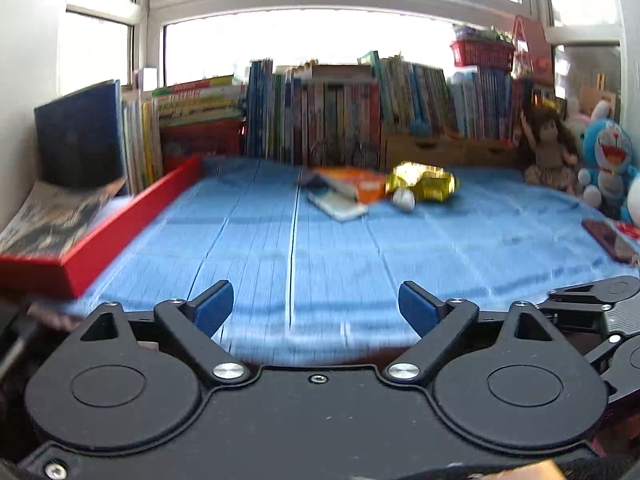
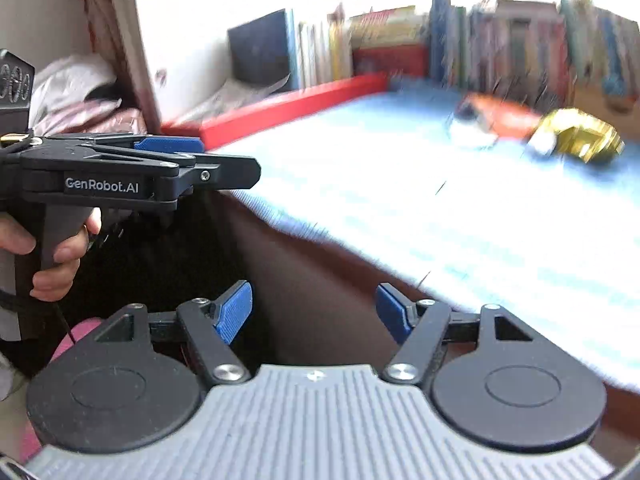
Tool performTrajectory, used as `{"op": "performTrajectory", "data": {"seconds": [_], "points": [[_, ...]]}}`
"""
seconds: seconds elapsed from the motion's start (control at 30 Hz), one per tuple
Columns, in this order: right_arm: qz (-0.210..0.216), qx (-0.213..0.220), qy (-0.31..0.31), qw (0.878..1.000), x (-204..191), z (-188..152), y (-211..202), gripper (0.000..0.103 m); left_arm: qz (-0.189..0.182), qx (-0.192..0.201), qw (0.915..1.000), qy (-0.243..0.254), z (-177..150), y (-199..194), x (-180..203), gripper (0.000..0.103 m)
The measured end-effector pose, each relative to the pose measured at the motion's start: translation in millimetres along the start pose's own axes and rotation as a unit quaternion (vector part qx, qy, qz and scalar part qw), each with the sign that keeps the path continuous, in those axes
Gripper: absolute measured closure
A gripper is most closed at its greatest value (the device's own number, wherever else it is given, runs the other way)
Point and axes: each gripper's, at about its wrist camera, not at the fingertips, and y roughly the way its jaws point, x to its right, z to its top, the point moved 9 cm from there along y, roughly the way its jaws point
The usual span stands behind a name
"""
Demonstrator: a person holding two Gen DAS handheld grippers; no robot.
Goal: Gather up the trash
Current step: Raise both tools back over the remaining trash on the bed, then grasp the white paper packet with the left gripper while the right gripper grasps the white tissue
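left gripper (image 1: pixel 316 308): jaws wide apart, nothing between them | right gripper (image 2: pixel 314 312): jaws wide apart, empty | gold wrapper (image 1: pixel 424 182): on the blue mat (image 1: pixel 240 240), well ahead and slightly right of left gripper, white crumpled scrap (image 1: pixel 404 199) touching it | orange book (image 1: pixel 356 184): just left of wrapper

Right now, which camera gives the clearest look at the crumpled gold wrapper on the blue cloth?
The left wrist view: the gold wrapper sits near centre, fairly sharp, beside a small white ball and an orange book. In the right wrist view the wrapper is off toward the right edge and smeared by motion blur.
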Motion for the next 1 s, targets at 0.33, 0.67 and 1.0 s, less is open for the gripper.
{"op": "performTrajectory", "data": {"seconds": [0.33,0.67,1.0], "points": [[-0.11,0.065,0.051,0.991,94,57,-7,0.025,-0.019,-0.03,0.9972,-0.066,57,88,3,0.013],[-0.185,0.074,0.102,0.975,182,90,24,0.036,0.013,-0.068,0.993,-0.095,79,210,3,0.014],[-0.21,0.029,0.134,0.968,244,114,90,0.046,0.034,-0.114,0.9814,-0.151,91,314,-6,0.03]]}}
